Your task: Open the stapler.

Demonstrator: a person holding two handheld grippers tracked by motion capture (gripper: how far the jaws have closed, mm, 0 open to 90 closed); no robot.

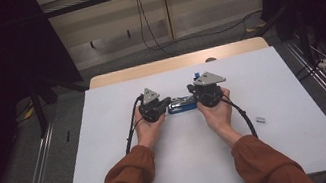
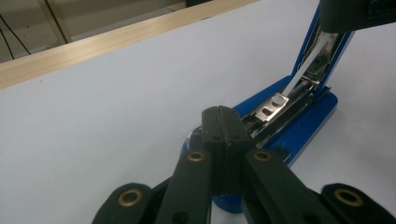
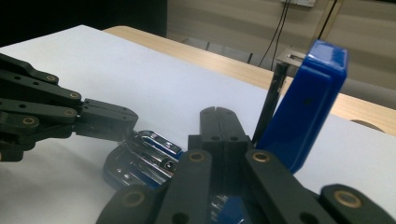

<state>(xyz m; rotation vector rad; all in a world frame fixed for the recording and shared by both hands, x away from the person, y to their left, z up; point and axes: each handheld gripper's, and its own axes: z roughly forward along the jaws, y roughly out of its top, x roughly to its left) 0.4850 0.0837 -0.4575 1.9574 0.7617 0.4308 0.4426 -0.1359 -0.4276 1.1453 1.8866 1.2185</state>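
Stapler (image 1: 181, 104), blue, lies at the middle of my white table (image 1: 110, 146) between my two claws, its cover swung up so the metal magazine (image 2: 280, 105) is bared, I judge for loading or clearing staples. My left gripper (image 1: 167, 102) has its jaws clenched together, tips pressing down on the near end of the base, probably to pin it from sliding. My right gripper (image 1: 196, 96) is clenched too, jaws pressed flat with nothing between them, sitting against the raised blue cover (image 3: 306, 107), seemingly propping it open. Well off to the right lies a small grey block (image 1: 259, 118), perhaps a strip of staples, untouched.
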